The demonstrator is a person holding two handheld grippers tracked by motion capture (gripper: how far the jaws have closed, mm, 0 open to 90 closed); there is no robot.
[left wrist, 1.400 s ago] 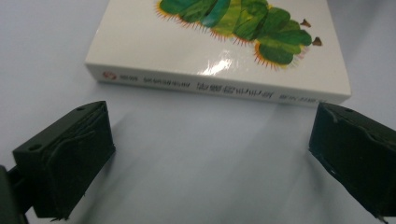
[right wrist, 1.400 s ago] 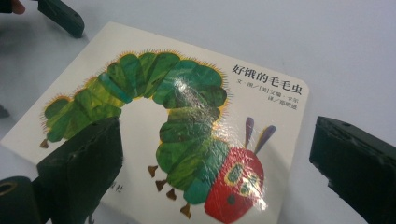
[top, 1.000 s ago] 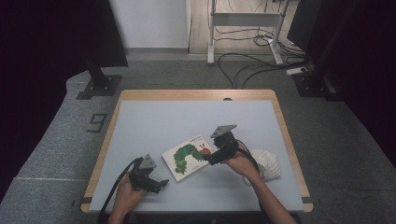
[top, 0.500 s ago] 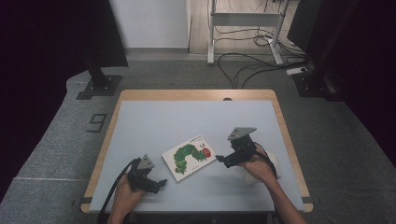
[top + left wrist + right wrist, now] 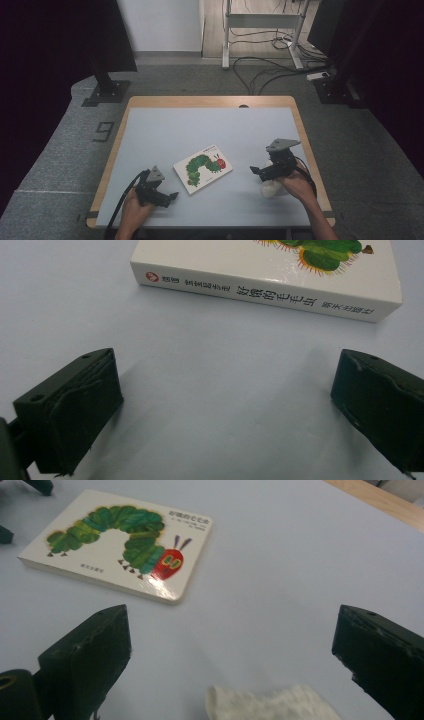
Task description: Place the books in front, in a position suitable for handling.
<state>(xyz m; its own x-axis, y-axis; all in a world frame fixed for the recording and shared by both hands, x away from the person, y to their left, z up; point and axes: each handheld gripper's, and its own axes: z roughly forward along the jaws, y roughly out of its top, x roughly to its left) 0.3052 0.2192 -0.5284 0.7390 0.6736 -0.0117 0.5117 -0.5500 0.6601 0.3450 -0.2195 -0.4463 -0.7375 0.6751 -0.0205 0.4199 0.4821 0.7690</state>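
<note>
A caterpillar picture book lies flat mid-table, untouched, between left gripper and right gripper, both with jaws apart; white cloth waits beneath the right.

Book spine beyond wide-spread gripper

Bare table lies open around the book; a cloth crowds the right tool.
</note>
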